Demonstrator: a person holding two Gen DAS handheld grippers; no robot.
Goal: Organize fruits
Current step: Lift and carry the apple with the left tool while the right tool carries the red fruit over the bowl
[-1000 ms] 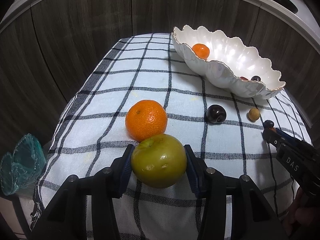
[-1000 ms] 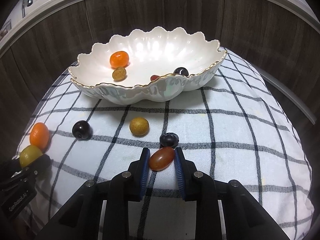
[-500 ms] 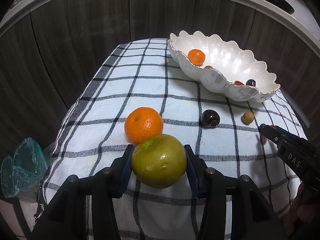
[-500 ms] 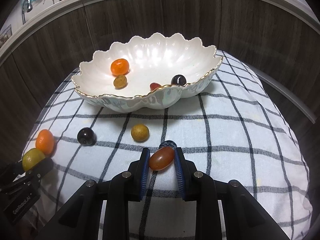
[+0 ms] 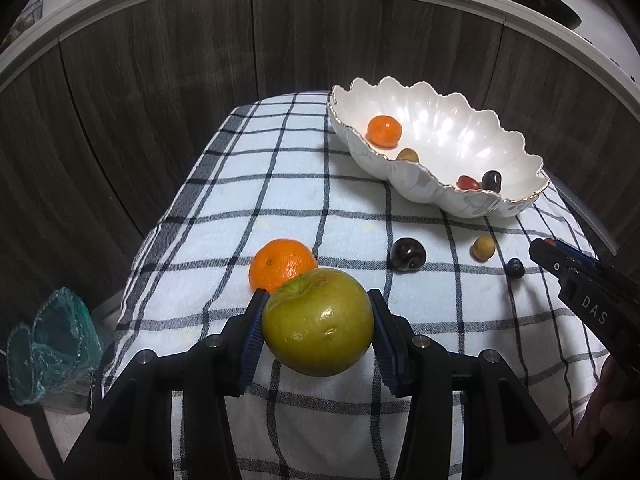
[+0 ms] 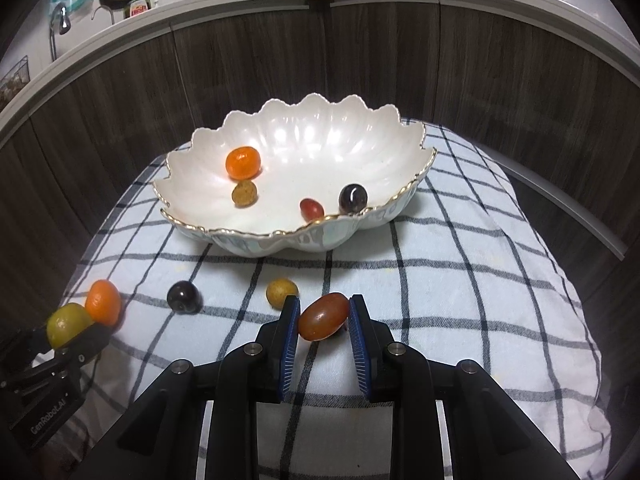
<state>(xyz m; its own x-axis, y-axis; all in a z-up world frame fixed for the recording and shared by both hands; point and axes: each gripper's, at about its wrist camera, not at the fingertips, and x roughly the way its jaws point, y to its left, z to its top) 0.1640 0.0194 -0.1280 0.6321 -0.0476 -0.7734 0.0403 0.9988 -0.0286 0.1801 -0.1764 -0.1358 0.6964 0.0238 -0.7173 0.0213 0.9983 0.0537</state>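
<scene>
Higher now: glossy green apple (image 5: 318, 322)

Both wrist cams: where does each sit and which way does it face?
Left wrist: on the left gripper, facing the bowl over its green apple; right gripper at right.
Right wrist: on the right gripper, facing the bowl head-on; holds a red grape tomato.
Shared: bowl, checked cloth, loose fruit.

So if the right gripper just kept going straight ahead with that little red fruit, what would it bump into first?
Probably the near scalloped rim of the white bowl, straight ahead of the right gripper holding the red fruit. If it is travelling above rim height, which I can't judge, it would pass over.
</scene>
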